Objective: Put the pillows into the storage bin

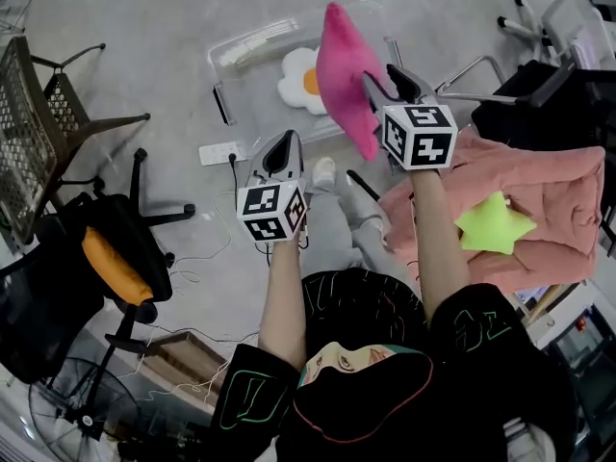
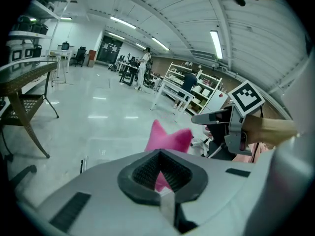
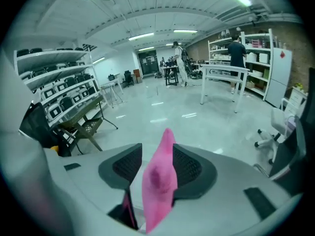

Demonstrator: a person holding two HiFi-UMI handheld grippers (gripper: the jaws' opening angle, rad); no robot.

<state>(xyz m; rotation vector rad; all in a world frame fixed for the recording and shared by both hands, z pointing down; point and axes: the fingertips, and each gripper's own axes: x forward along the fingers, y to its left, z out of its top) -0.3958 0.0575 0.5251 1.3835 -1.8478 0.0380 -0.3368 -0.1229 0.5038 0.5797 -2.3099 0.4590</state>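
Right gripper is poised over the clear storage bin on the far floor, so the pink pillow hangs above the opening. Its jaws stand apart, the pillow loose between them. Left gripper, closed and empty, sits to the left. A fried-egg pillow lies in the bin. A green star pillow rests on the pink blanket, near right. Floor is polished grey; the room is an open workshop with shelving.
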